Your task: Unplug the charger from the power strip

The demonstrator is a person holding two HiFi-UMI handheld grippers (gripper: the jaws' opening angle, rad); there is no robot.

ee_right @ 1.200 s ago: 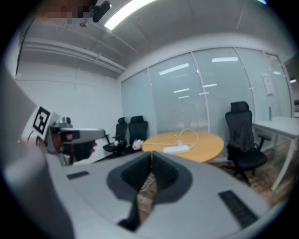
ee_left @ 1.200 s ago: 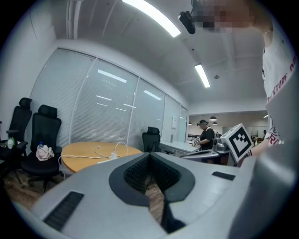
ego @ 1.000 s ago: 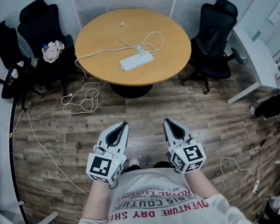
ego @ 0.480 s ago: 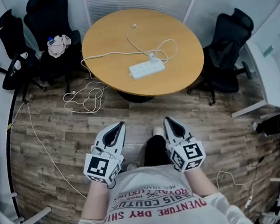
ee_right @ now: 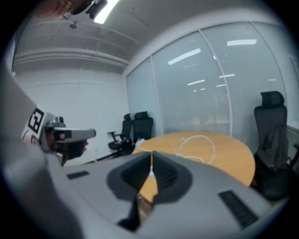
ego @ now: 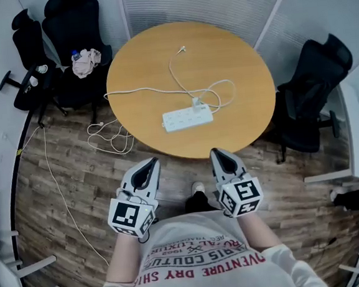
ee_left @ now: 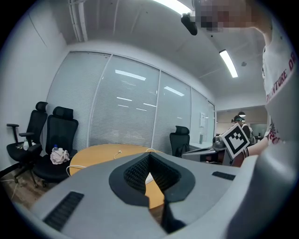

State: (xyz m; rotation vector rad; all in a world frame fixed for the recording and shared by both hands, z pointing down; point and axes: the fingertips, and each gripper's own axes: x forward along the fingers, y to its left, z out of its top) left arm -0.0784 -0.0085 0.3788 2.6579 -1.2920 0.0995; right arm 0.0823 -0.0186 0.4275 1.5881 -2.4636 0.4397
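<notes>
A white power strip (ego: pixel 187 118) lies on the near half of a round wooden table (ego: pixel 222 61). A small white charger (ego: pixel 196 102) is plugged into its far side, and its white cable (ego: pixel 176 71) loops away across the tabletop. Both grippers are held side by side in front of the person's chest, just short of the table's near edge. The left gripper (ego: pixel 153 161) and the right gripper (ego: pixel 216 152) both point at the table, shut and with nothing in them. In the left gripper view the table (ee_left: pixel 103 151) shows past the closed jaws. The right gripper view shows the cable (ee_right: pixel 196 144) on the tabletop.
Black office chairs (ego: pixel 70 30) stand at the back left, one with a bundled cloth (ego: pixel 87 61) on its seat. Another black chair (ego: pixel 315 90) is at the table's right. White cords (ego: pixel 110 136) trail over the wooden floor at the left. Glass partitions close the far side.
The person has walked up to the table, so its near edge now lies just ahead of both gripper tips. Both grippers stayed shut and side by side.
</notes>
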